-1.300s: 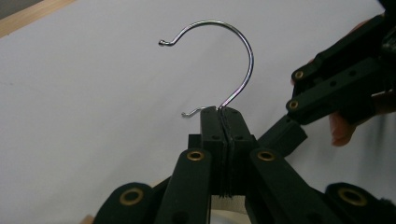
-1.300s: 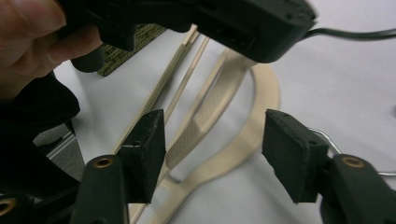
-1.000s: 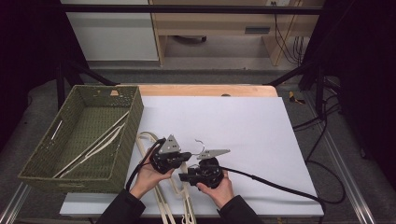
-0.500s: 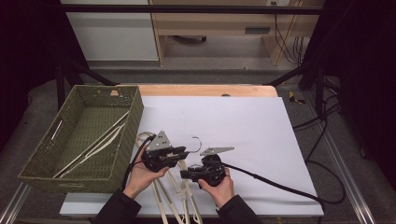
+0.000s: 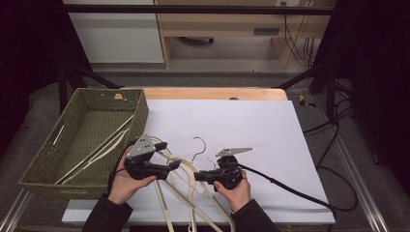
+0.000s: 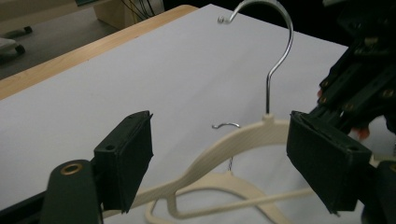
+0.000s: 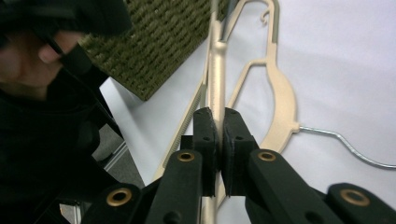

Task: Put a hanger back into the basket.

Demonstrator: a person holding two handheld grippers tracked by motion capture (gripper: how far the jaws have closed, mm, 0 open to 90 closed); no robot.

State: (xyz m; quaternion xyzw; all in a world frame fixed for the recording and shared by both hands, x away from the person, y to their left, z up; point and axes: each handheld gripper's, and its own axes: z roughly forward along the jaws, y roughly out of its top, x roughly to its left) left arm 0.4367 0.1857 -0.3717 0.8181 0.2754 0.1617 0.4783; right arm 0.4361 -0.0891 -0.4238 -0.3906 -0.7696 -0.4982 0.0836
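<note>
Right gripper view looks along the right tongs (image 7: 217,140), whose jaws are clamped flat on the cream bar of a hanger (image 7: 215,79); the jaws have just been closing onto it. The bar runs away from the pads toward the corner of a green basket (image 7: 168,42). A second hanger (image 7: 280,93) lies flat on the white table (image 7: 345,56) just beside it, its wire hook stretched out to the right. In the left gripper view the left tongs (image 6: 224,158) stand wide apart, having just been opening, with nothing pressed by the pads; the held hanger's curved shoulder (image 6: 233,144) passes between and beyond the jaws, and its steel hook (image 6: 275,46) rises upright above the table. From the high view, both grippers sit near the front edge of the table (image 5: 261,121), the left tongs (image 5: 175,165) and right tongs (image 5: 200,175) pointing toward each other over a loose pile of cream hangers (image 5: 186,193). The woven basket (image 5: 140,108) stands at the left, just beside the left hand (image 5: 126,181), with more hangers (image 5: 96,152) lying slantwise inside it.
</note>
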